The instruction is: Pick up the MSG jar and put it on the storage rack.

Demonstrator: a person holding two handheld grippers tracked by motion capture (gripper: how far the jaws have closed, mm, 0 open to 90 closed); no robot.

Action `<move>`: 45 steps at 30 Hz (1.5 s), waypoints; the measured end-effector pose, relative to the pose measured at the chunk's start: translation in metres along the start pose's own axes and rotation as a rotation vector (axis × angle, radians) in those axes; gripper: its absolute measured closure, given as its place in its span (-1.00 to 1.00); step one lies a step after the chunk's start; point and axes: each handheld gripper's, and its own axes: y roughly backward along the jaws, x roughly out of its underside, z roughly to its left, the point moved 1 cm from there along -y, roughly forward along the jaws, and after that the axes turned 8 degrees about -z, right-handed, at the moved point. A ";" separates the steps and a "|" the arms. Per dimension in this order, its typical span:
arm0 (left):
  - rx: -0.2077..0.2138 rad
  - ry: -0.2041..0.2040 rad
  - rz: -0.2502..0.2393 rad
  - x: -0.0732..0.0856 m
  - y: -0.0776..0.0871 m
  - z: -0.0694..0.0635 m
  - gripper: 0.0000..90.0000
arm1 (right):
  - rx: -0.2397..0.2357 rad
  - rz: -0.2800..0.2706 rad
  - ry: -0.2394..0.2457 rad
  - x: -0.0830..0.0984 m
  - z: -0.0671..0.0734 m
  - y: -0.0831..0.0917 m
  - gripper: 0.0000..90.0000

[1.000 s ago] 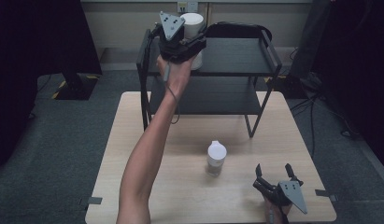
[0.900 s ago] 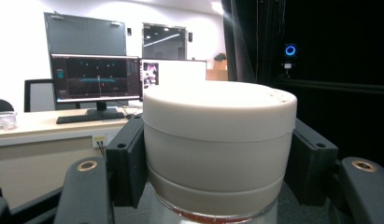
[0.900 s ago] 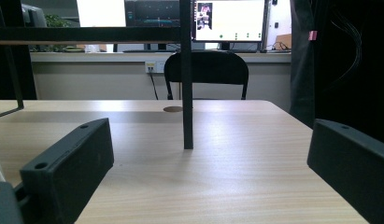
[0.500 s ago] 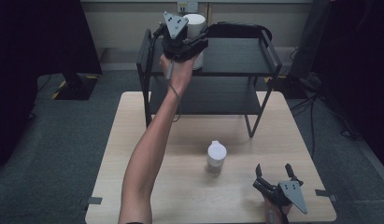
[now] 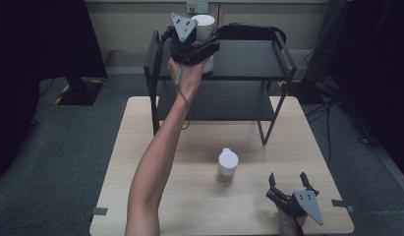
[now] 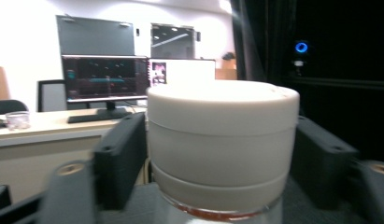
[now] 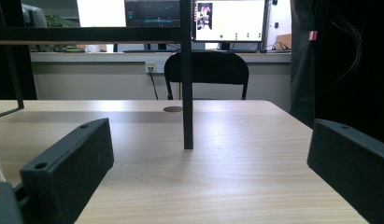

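Note:
A white-lidded jar (image 5: 205, 24) stands on the top shelf of a black rack (image 5: 248, 59). My left gripper (image 5: 208, 49) reaches up to it, with the jar (image 6: 222, 140) between its fingers (image 6: 119, 158). Its jaws have just been opening and sit right beside the lid without squeezing it. A second white-lidded jar (image 5: 227, 164) stands on the wooden table (image 5: 140, 147). My right gripper (image 5: 288, 179) rests near the table's front right corner. It is open with nothing between its fingers (image 7: 68, 172).
The rack has two shelves and stands on the table's far half; one of its legs (image 7: 187, 93) rises ahead of the right gripper. A black chair (image 7: 206, 70) and a desk with monitors (image 6: 105, 79) lie beyond the table.
The left gripper has edged slightly to the right at the top shelf, with the jar still standing there. The right gripper and the jar on the table have not moved.

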 end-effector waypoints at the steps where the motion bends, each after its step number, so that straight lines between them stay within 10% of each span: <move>1: -0.002 0.000 -0.017 0.002 0.000 0.000 -0.58 | 0.000 0.000 0.000 0.000 0.000 0.000 -1.00; 7: 0.000 0.018 -0.026 -0.001 0.004 -0.002 -1.00 | 0.000 0.000 0.000 0.000 0.000 0.000 -1.00; 30: -0.010 -0.022 0.005 -0.007 0.034 -0.009 -1.00 | 0.003 -0.001 0.002 0.000 0.000 0.000 -1.00; 45: -0.002 -0.020 -0.006 0.006 0.089 -0.009 -1.00 | 0.006 -0.001 0.003 0.000 0.001 0.000 -1.00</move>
